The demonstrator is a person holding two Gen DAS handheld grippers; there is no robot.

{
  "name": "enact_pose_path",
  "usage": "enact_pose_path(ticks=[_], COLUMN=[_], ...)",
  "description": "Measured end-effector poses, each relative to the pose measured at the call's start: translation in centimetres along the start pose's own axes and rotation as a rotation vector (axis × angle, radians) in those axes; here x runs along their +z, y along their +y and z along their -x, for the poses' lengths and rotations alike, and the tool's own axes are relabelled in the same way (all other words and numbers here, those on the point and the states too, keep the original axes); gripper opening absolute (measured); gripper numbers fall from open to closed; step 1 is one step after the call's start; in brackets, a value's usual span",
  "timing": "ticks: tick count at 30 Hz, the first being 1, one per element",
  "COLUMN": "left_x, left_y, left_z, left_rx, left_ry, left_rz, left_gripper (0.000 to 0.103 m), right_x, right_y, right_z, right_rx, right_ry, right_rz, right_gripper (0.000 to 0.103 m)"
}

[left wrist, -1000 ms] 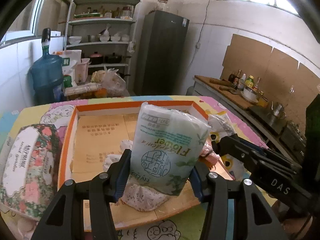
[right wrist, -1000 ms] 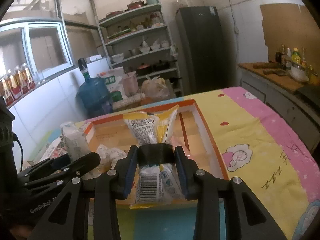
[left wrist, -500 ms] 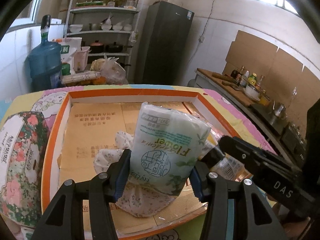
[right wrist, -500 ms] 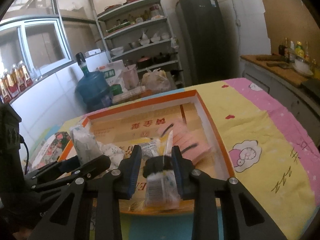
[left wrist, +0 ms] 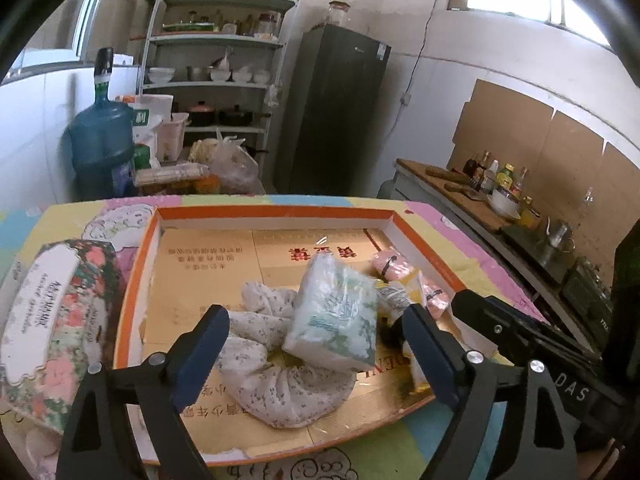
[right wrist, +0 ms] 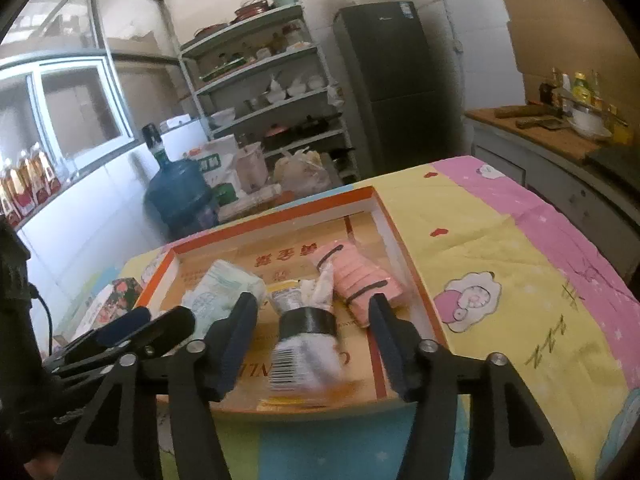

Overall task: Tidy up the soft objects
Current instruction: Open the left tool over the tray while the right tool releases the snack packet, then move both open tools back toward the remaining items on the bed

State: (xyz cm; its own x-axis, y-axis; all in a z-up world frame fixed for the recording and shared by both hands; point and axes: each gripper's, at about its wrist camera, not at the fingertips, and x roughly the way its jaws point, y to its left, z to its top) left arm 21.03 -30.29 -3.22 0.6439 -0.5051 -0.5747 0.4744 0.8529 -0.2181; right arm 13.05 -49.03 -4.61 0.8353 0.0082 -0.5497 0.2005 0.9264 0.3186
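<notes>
A shallow orange-rimmed cardboard tray [left wrist: 276, 213] sits on the table. A green and white tissue pack [left wrist: 334, 316] lies tilted in it on a flowered white cloth [left wrist: 280, 384]. My left gripper [left wrist: 316, 344] is open, its jaws wide on either side of the pack and not touching it. My right gripper [right wrist: 314, 338] is open too. A snack packet with a black band [right wrist: 306, 342] lies blurred between its jaws, loose in the tray [right wrist: 404, 256]. A pink folded cloth [right wrist: 362, 280] lies beside it. The tissue pack also shows in the right wrist view [right wrist: 224, 288].
A flowered tissue box [left wrist: 52, 316] lies left of the tray on the patterned tablecloth [right wrist: 500, 248]. Behind the table stand a blue water jug [left wrist: 102, 148], shelves [left wrist: 216, 80] and a dark fridge [left wrist: 336, 108]. A counter with bottles [left wrist: 492, 184] runs along the right.
Both grippers have opened. The tissue pack left my left gripper and tipped onto the flowered cloth. The snack packet left my right gripper and dropped into the tray.
</notes>
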Motion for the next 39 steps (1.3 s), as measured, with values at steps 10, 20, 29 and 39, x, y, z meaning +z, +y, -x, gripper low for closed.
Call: enact_pose_path(ticks=[10, 20, 29, 39], left_x=[0.2, -0.3, -0.9, -1.9], left_y=[-0.9, -0.4, 0.4, 2.1], left_z=[4.2, 7.6, 10.4, 13.0], left_rx=[0.036, 0.051, 0.048, 0.052], left_ry=[-0.100, -0.140, -0.169, -0.170], left_rz=[-0.057, -0.074, -0.074, -0.062], left_gripper=[0.090, 0.090, 0.090, 0.090], right_x=[-0.1, -0.6, -1.1, -1.9], right_y=[0.2, 2.0, 3.8, 7.0], right_z=[3.4, 5.7, 7.6, 8.6], right_rx=[-0.031, -0.017, -0.009, 0.021], right_ry=[-0.061, -0.085, -0.102, -0.103], right_rz=[-0.034, -0.022, -0.003, 0.033], right_gripper=[0.072, 0.072, 0.072, 0.072])
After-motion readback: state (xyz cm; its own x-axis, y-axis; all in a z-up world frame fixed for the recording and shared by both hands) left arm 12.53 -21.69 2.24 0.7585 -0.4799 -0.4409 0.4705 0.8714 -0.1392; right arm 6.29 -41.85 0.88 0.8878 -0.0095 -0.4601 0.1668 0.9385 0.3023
